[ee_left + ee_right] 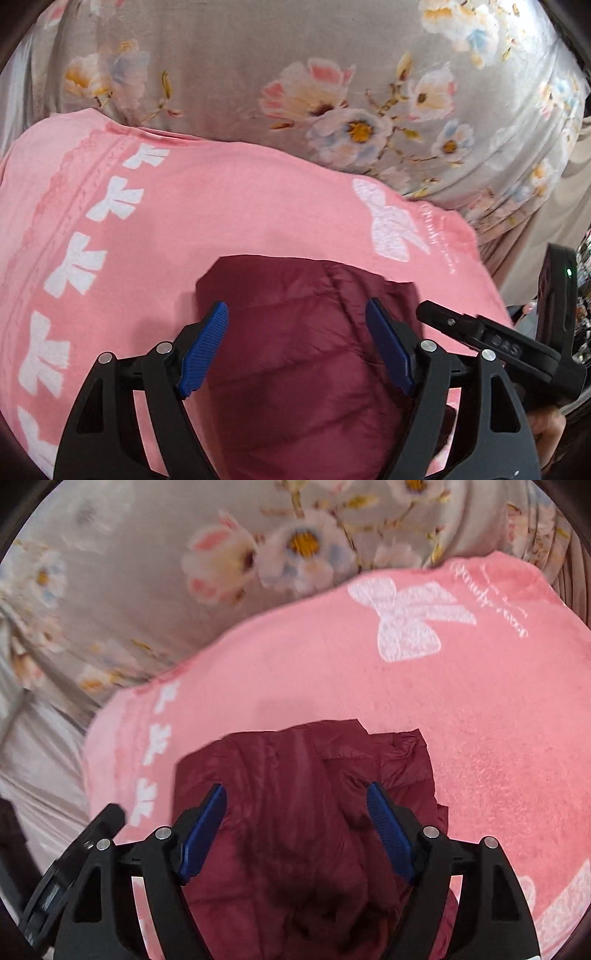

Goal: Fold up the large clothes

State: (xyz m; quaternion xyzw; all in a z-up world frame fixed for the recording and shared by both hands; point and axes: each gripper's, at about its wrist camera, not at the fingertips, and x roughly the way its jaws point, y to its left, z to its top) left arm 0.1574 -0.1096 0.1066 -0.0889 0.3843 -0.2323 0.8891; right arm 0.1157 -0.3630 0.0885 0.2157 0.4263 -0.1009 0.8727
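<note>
A dark maroon quilted garment (295,332) lies folded on a pink towel with white bows (184,221). My left gripper (295,314) hovers above it, open, its blue pads (207,343) clear of the cloth. In the right wrist view the same maroon garment (303,812) lies bunched below my right gripper (295,794), which also stands open with nothing between its fingers. The pink towel (443,720) spreads out beyond it. The right gripper's black body (517,343) shows at the right edge of the left wrist view.
A grey bedsheet with printed flowers (332,92) lies under the towel and fills the far side of both views. A pale plain cloth (40,757) shows at the left of the right wrist view. A hand (546,424) holds the right gripper.
</note>
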